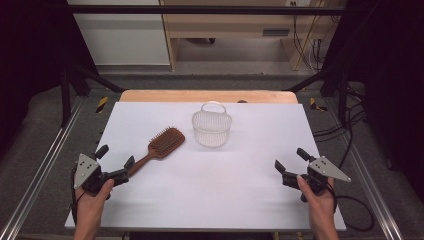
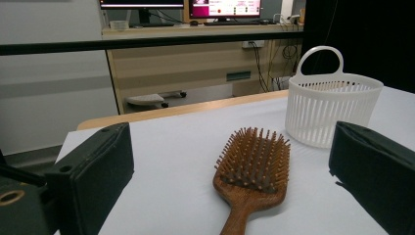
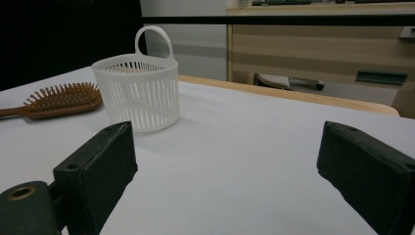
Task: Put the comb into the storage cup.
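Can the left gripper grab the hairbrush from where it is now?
Probably yes. The left gripper is open and its jaws already point at the hairbrush handle, which lies bristles up on the white table. Nothing sits between them; the white basket stands off to the side.

You are working at a table (image 1: 210,200) covered by a white sheet, with a strip of its wooden top (image 1: 207,96) bare along the far edge. Beyond it, grey floor (image 1: 235,67) runs to a pale wooden desk (image 1: 230,25) and a white panel (image 1: 120,37). Cables (image 1: 307,47) hang by the desk's right end. Two lit monitors (image 2: 186,6) sit on it in your left gripper view. Black curtains, or so they seem, darken both sides (image 1: 30,60). Metal rails (image 1: 45,165) flank the table.
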`<action>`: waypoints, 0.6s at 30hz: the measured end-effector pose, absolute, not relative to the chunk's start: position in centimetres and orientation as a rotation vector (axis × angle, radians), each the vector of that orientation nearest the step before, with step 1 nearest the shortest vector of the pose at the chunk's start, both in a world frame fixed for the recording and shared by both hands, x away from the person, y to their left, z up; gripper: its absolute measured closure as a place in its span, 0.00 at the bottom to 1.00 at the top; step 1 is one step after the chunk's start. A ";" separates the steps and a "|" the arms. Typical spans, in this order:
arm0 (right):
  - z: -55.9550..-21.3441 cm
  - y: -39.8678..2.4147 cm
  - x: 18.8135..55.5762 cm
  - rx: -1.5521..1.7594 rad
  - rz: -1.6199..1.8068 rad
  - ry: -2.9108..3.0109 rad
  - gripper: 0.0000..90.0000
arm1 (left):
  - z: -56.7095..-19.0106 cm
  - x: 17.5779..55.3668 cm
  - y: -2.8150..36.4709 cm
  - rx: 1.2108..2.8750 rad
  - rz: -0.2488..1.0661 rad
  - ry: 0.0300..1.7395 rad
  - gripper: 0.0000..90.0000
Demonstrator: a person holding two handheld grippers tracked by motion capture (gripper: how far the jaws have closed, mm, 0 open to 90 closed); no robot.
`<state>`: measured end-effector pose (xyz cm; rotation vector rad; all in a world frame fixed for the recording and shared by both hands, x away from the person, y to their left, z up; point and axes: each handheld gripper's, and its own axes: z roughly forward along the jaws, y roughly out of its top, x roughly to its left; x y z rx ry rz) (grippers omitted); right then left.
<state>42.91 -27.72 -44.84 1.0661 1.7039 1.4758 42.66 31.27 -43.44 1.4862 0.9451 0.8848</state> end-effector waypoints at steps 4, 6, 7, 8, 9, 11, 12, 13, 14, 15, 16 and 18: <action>-44.8 -27.8 42.9 1.071 1.474 1.702 0.09 | -43.4 42.6 31.2 1.489 0.884 0.947 0.03; -44.8 -27.8 42.9 1.072 1.472 1.703 0.08 | -43.5 42.6 31.2 1.492 0.883 0.948 0.03; -44.8 -27.8 42.9 1.074 1.473 1.703 0.08 | -43.5 42.7 31.2 1.494 0.883 0.949 0.03; -44.9 -27.8 42.9 1.074 1.470 1.706 0.08 | -43.5 42.7 31.2 1.496 0.882 0.950 0.03; -44.9 -27.7 42.9 1.077 1.470 1.707 0.08 | -43.5 42.7 31.2 1.496 0.880 0.951 0.03; -44.9 -27.7 42.9 1.081 1.469 1.709 0.08 | -43.5 42.7 31.2 1.497 0.879 0.952 0.03; -44.9 -27.7 42.9 1.081 1.469 1.709 0.08 | -43.5 42.7 31.2 1.497 0.879 0.952 0.03; -44.9 -27.7 42.9 1.082 1.468 1.710 0.08 | -43.5 42.7 31.1 1.498 0.878 0.951 0.03; -44.9 -27.7 43.0 1.083 1.466 1.712 0.08 | -43.5 42.7 31.1 1.499 0.877 0.951 0.03; -45.0 -27.7 43.0 1.083 1.465 1.715 0.08 | -43.5 42.7 31.1 1.500 0.876 0.951 0.03; -45.0 -27.7 43.0 1.084 1.465 1.716 0.08 | -43.5 42.7 31.1 1.501 0.874 0.952 0.03; -45.0 -27.6 43.0 1.084 1.466 1.718 0.08 | -43.5 42.7 31.0 1.503 0.875 0.949 0.03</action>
